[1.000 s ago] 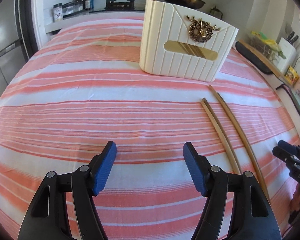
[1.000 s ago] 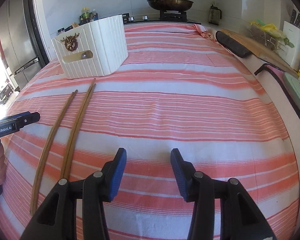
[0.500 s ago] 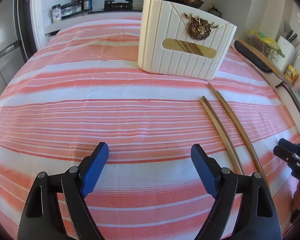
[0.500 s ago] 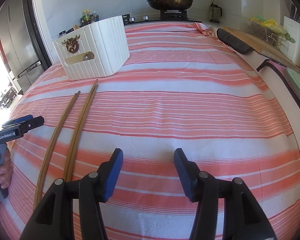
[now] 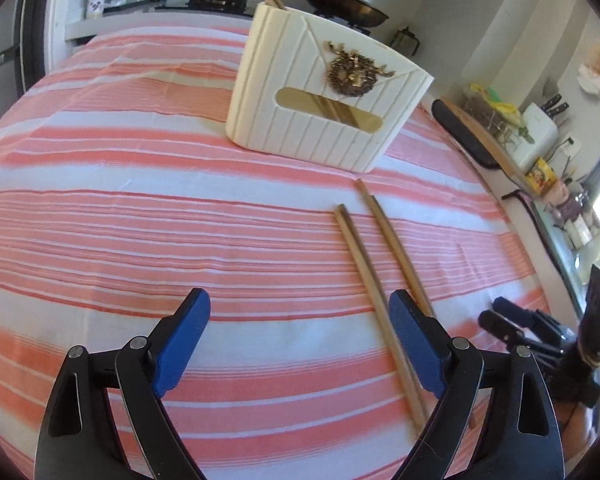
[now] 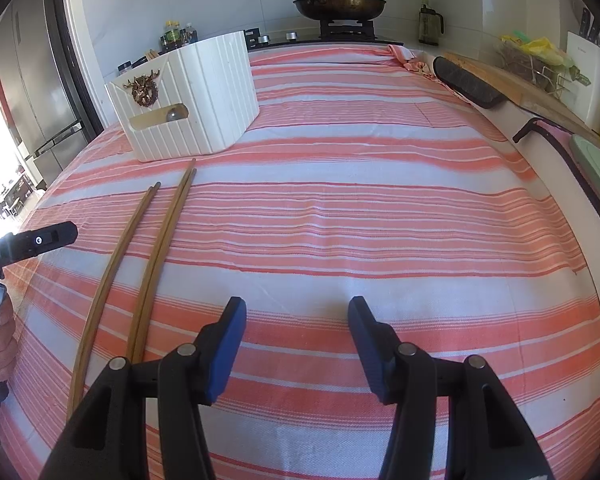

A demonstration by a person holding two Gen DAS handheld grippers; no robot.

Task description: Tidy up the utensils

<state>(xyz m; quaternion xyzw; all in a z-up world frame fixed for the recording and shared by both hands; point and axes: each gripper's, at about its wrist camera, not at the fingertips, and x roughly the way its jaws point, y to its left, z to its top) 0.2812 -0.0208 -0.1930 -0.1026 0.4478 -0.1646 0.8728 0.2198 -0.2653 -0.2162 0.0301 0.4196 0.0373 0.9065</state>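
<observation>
Nearby, chopsticks (image 5: pixel 374 292) before holder (image 5: pixel 324 96), beside left tool (image 5: pixel 300 340).

The striped cloth (image 6: pixel 380 216) lies bare across its whole middle and right side, open to a gripper from any direction. The only things standing on it are the white holder (image 6: pixel 196 100), upright near the far left, and 2 pairs of chopsticks (image 5: pixel 376 276) lying flat just in front of it, side by side but apart. The left gripper (image 5: pixel 300 344), jaws wide, hovers over open cloth with its right finger (image 5: pixel 414 344) crossing above those sticks. The right gripper (image 6: pixel 296 340), also spread, has clear cloth ahead. Along the right edge a dark pad (image 6: pixel 466 80) and a board (image 6: pixel 516 84) border the cloth.
</observation>
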